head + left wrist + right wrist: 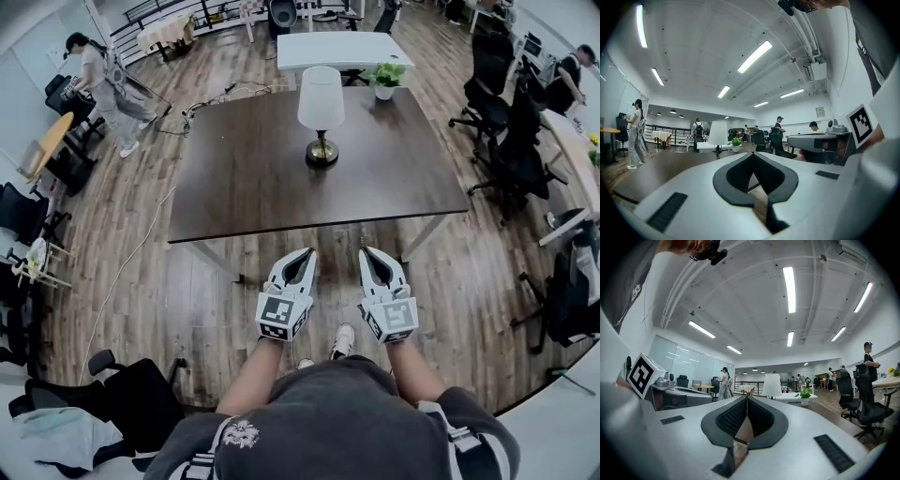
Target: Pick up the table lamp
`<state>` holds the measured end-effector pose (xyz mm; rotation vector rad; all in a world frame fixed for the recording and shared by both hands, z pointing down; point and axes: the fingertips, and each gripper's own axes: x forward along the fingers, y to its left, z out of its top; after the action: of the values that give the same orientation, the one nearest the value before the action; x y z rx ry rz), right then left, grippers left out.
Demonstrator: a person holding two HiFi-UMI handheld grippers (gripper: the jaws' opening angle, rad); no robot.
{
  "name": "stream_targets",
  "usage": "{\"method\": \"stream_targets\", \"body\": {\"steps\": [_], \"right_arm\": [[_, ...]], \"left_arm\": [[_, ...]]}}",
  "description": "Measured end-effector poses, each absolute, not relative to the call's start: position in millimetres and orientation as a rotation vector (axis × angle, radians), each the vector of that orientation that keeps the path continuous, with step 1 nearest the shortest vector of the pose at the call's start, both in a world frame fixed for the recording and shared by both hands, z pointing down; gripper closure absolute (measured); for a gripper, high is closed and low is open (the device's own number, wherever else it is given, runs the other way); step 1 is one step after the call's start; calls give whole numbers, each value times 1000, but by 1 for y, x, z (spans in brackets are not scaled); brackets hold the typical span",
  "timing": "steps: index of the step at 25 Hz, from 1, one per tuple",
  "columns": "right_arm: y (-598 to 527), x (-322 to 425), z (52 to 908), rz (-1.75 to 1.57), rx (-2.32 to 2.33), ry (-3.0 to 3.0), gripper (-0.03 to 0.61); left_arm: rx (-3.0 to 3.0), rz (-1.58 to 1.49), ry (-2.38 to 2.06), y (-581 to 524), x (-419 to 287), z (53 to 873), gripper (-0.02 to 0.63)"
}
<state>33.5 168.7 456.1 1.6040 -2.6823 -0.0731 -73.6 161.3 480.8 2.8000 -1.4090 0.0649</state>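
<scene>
The lamp [321,112] is standing upright in the upper middle of the head view, on the far half of the dark surface [234,178], its white shade sitting over a brass base. A small potted plant [384,79] is sitting just beyond it to the right, on a white table [328,49].

The left claw [307,254] and the right claw [367,252] are hovering side by side at the lower centre, over the wooden floor [150,281] in front of the surface's near edge, well apart from the lamp. Both are pointing toward it.

In the left gripper view the left claw [752,154] is showing its jaws closed, tips meeting, nothing between them, with the lamp [718,133] small above and left of them. In the right gripper view the right claw [746,397] is likewise closed and empty, with the lamp [772,385] just right of its tips.
</scene>
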Motion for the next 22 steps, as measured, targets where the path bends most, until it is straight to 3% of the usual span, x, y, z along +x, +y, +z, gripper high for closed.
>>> {"method": "stream_targets", "body": {"steps": [22], "right_arm": [[50,80,471,-25,1500,-2751,554]], "left_arm": [[2731,117,-1491,40,-19,499,606]]}}
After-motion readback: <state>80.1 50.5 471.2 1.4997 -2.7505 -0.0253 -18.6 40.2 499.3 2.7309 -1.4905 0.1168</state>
